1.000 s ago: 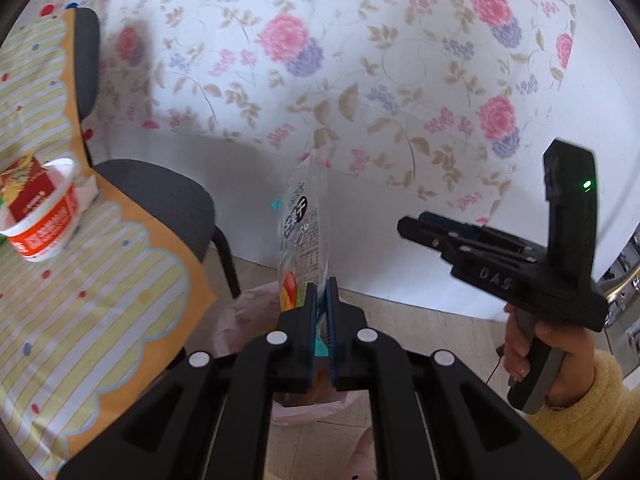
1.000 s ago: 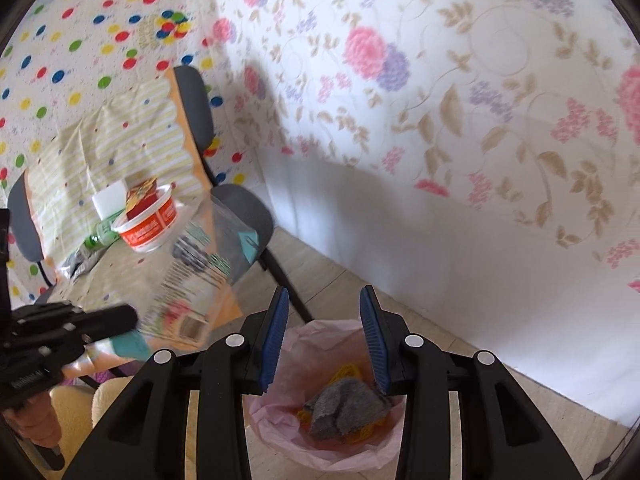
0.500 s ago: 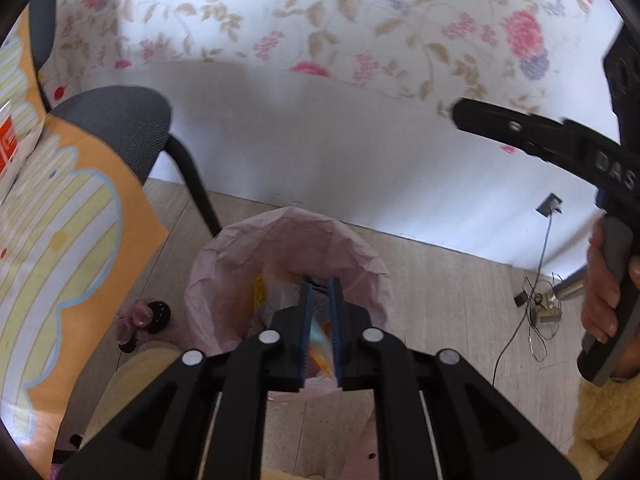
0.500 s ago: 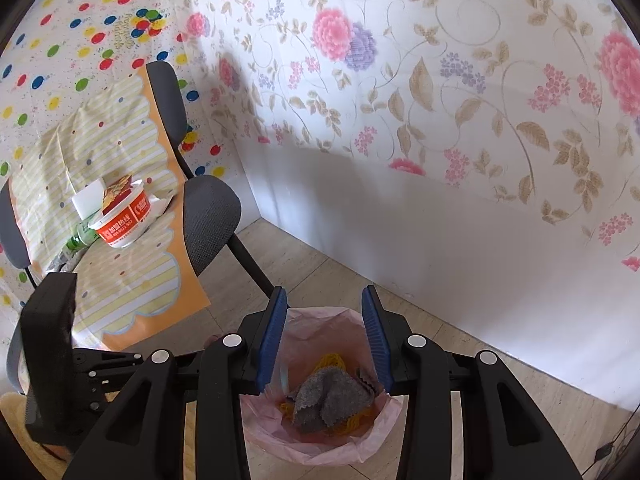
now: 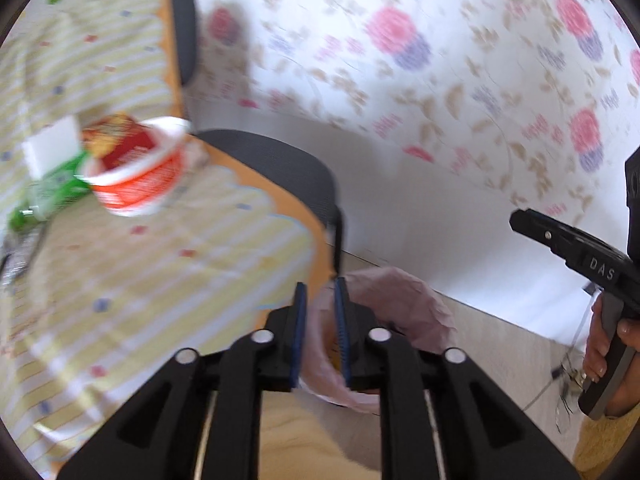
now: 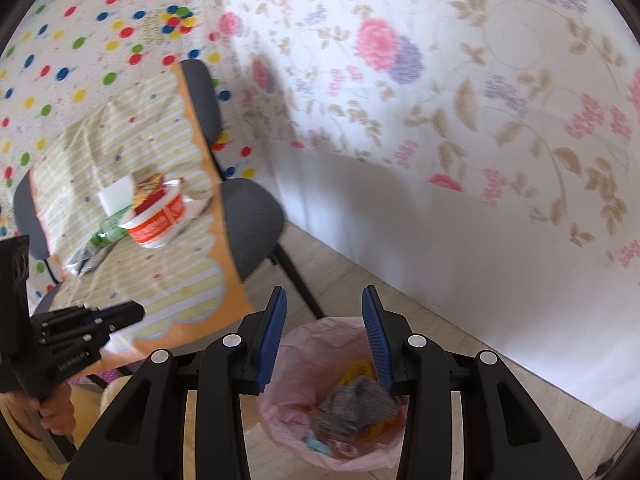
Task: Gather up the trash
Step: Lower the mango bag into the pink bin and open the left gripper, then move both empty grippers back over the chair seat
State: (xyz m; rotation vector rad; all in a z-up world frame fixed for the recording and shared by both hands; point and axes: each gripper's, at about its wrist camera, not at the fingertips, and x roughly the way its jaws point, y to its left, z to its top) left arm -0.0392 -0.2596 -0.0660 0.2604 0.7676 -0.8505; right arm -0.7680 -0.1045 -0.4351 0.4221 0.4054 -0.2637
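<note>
My left gripper (image 5: 320, 292) hovers at the table's edge beside the pink-lined trash bin (image 5: 404, 304); its jaws are opening a little and nothing is between them. In the right wrist view the left gripper (image 6: 134, 313) points at the table. My right gripper (image 6: 324, 322) hangs open and empty over the bin (image 6: 304, 344), which holds a grey cloth (image 6: 356, 400), yellow scraps and a teal-edged wrapper (image 6: 316, 445). On the striped tablecloth stand a red noodle cup (image 5: 136, 180), a green bottle (image 5: 48, 196) and a white box (image 5: 50, 148). The right gripper (image 5: 518, 217) shows at the right.
A grey chair (image 6: 250, 216) stands between the table (image 6: 188, 280) and the floral wall. Crumpled foil (image 6: 88, 258) lies near the bottle (image 6: 106, 234). Cables (image 5: 568, 376) lie on the floor at the right. A hand (image 5: 600, 344) holds the right gripper's handle.
The left gripper carried a snack wrapper down over the bin, no longer holds it, and has swung left toward the table with its jaws parted. The right gripper has hardly moved.
</note>
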